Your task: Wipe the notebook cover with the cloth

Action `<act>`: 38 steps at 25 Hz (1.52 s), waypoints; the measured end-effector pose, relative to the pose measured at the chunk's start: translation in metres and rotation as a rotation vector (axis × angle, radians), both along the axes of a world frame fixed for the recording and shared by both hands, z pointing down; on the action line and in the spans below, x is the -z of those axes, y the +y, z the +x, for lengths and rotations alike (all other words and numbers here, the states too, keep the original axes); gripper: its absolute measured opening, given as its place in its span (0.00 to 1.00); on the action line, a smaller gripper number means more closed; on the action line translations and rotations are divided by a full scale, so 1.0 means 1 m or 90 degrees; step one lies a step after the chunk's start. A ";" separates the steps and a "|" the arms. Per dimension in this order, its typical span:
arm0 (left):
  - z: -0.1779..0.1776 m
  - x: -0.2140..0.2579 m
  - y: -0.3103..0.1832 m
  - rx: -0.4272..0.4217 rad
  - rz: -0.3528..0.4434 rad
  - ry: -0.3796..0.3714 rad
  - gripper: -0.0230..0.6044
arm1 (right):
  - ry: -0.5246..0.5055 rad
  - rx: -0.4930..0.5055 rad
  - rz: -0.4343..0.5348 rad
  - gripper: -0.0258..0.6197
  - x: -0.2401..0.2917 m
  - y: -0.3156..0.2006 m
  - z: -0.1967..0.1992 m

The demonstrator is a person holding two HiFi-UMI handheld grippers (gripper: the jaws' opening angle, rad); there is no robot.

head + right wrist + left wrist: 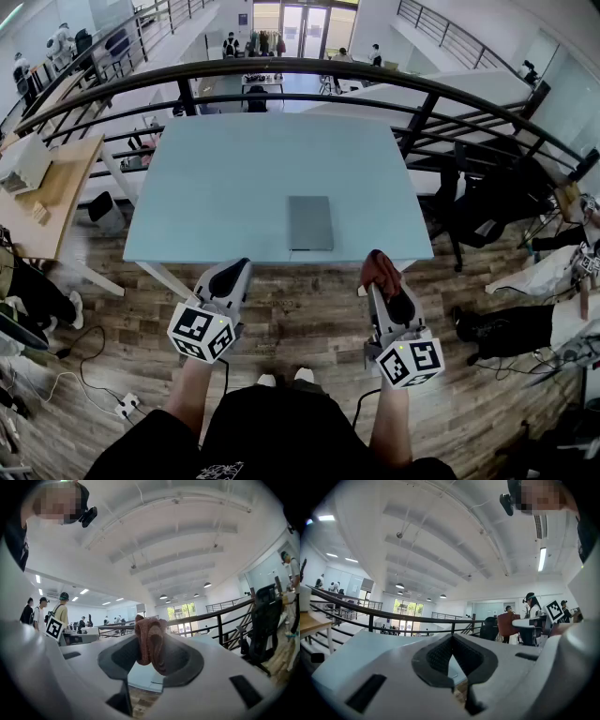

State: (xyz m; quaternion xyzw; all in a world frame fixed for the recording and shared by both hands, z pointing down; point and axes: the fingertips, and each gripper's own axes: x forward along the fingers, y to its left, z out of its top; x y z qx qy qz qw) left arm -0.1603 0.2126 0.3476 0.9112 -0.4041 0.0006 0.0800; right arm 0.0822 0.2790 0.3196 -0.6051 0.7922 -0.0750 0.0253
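Bright, even daylight plus ceiling strip lights [542, 558]; sharp focus, heavy fisheye bending, dark vignetted corners.

No readable text or numbers, print on the person's black shirt [220, 469] too small to make out

I count one pale blue table [216, 187] ahead of me, with one grey notebook [309, 223] on it by the near edge. There is one reddish cloth [380, 266] at the near right. I have two grippers, the left gripper [236, 269] and the right gripper [385, 287]. Each carries one marker cube, so there are two cubes, the left cube [200, 333] and the right cube [410, 362]. One wooden desk [56, 187] stands at the far left, and one white power strip [125, 405] lies on the floor, near left. The people in the far hall are too small for me to count.
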 end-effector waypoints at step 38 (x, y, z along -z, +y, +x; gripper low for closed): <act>0.100 -0.013 0.033 0.053 -0.011 -0.041 0.05 | -0.075 0.121 -0.030 0.29 -0.038 0.003 0.081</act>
